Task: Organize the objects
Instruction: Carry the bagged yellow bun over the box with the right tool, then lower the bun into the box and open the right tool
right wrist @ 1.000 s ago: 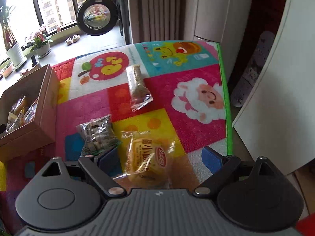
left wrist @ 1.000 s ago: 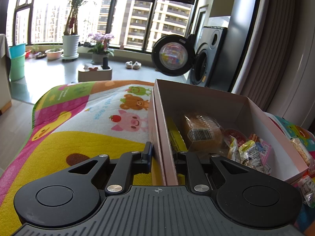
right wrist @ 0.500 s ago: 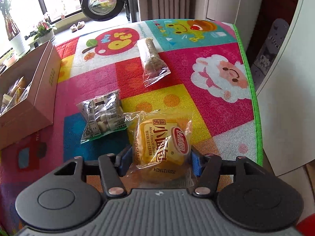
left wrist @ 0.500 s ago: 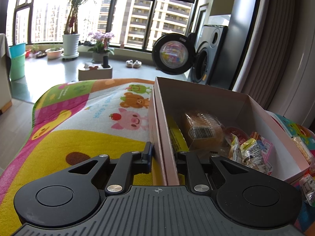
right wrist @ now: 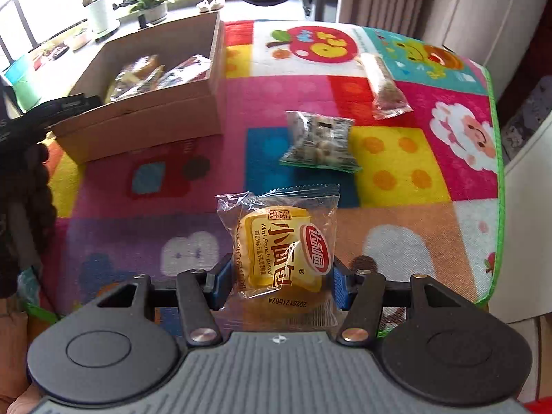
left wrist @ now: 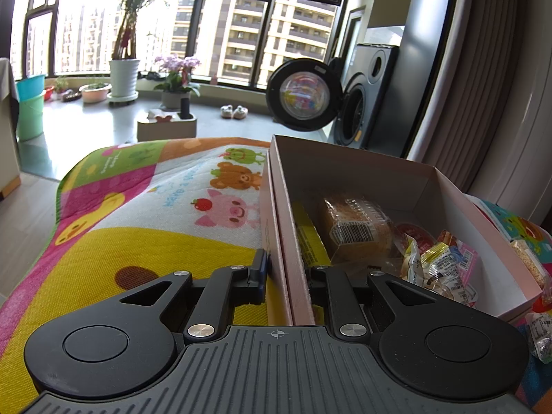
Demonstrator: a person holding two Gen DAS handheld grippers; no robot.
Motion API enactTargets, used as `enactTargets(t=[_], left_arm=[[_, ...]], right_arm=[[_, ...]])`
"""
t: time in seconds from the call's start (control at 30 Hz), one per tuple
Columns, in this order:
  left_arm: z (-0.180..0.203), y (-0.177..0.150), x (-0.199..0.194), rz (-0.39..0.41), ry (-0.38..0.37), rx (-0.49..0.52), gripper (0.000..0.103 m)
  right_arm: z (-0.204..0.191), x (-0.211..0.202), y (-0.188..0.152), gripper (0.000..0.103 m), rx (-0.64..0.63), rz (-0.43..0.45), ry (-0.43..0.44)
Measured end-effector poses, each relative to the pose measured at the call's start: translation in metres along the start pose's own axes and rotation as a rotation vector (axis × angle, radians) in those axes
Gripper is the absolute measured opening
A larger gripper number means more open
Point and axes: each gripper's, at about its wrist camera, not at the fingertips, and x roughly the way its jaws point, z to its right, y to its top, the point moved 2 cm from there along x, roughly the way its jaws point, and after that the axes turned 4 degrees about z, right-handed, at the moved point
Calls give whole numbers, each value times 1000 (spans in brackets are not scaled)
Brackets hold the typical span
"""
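Only through the right wrist camera do we see the right gripper (right wrist: 281, 281), its blue pads clamped on the two sides of a mini French bread packet (right wrist: 281, 245) that it holds clear above the play mat (right wrist: 396, 241). Also there alone: a bag of small white sweets (right wrist: 321, 141) at 12 o'clock from the packet, a long brown snack bar (right wrist: 384, 86) at 1 o'clock, both lying on the mat, apart from each other. The cardboard box (right wrist: 145, 124) sits at 10 o'clock from the packet, and the left gripper's dark body shows at its near-left corner.

The left wrist camera gives us what that view blurs: the left gripper (left wrist: 284, 272) is closed on the box's near wall, one finger outside, one inside. Inside the box we see a wrapped bread bun (left wrist: 357, 229) with a barcode label, a flat yellow packet (left wrist: 310, 241) at 9 o'clock from it against the wall, and small mixed snack wrappers (left wrist: 440, 264) at 4 o'clock. Beyond the box stands a washing machine (left wrist: 365, 103) with its door open
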Motion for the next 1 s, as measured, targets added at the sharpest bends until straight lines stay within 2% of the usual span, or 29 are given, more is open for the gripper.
enactTargets(t=[0.2, 0.3, 0.43, 0.53, 0.6, 0.73, 1.0], left_arm=[[2, -1, 1, -2, -4, -3, 17], [2, -2, 1, -2, -4, -3, 17], [2, -2, 1, -2, -4, -4, 17], [3, -2, 1, -2, -3, -2, 17], [3, -2, 1, -2, -4, -4, 17], [3, -2, 1, -2, -3, -3, 17], [3, -2, 2, -3, -4, -4, 17]], right_arm=[[-27, -10, 11, 55, -38, 17, 45], [-35, -17, 27, 55, -24, 30, 101], [-53, -37, 71, 55, -50, 119, 119], [-68, -46, 121, 56, -66, 217, 136], [-78, -40, 150, 56, -56, 227, 151], [-102, -3, 193, 56, -44, 185, 173], [-144, 71, 216, 56, -127, 161, 74]])
